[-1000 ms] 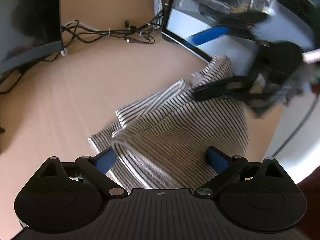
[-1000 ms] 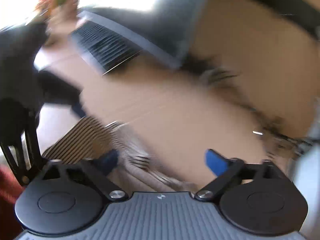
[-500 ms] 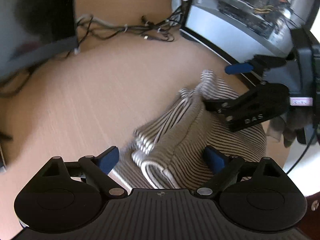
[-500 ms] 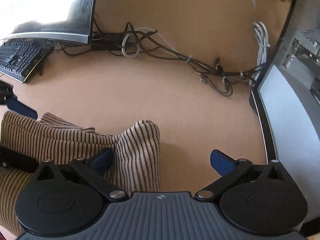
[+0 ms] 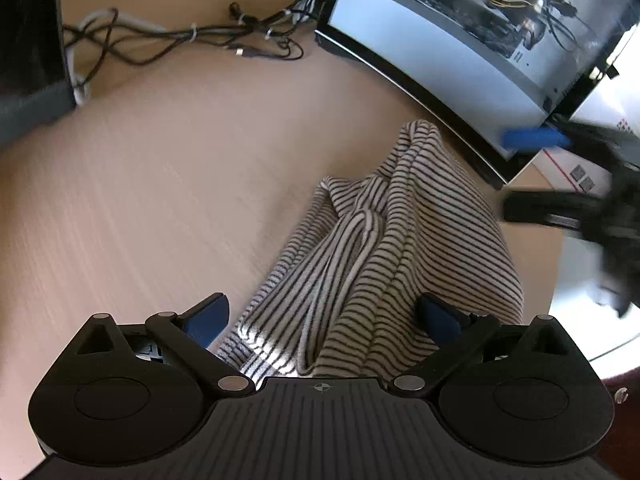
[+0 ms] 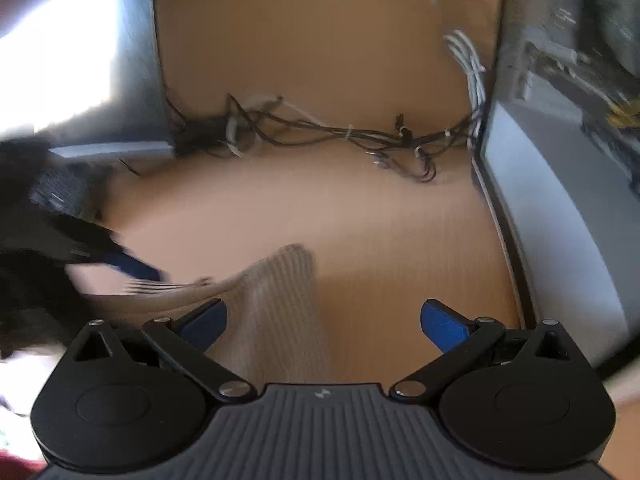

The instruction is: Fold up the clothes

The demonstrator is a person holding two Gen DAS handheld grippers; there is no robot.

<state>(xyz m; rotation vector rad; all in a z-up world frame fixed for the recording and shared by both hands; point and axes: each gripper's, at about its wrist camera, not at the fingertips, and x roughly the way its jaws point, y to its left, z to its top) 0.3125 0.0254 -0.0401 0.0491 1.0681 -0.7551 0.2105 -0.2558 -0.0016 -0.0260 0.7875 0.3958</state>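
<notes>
A striped cream-and-black garment (image 5: 392, 248) lies bunched on the wooden desk (image 5: 180, 168), running from the desk's right side down to my left gripper (image 5: 324, 318). My left gripper is open, and the cloth lies between its blue pads without being pinched. My right gripper (image 6: 324, 318) is open and empty; a blurred fold of the garment (image 6: 276, 292) lies by its left pad. The right gripper shows blurred at the right edge of the left wrist view (image 5: 576, 184), beside the cloth.
A tangle of cables (image 5: 192, 36) lies at the back of the desk. An open computer case (image 5: 460, 40) stands at the right. A dark monitor (image 5: 24, 52) stands at the back left, and a keyboard (image 6: 60, 192) lies at the left.
My right gripper has pulled back off the garment and lifted; its view is blurred from motion. The garment has spread out longer across the desk. Both grippers stay open.
</notes>
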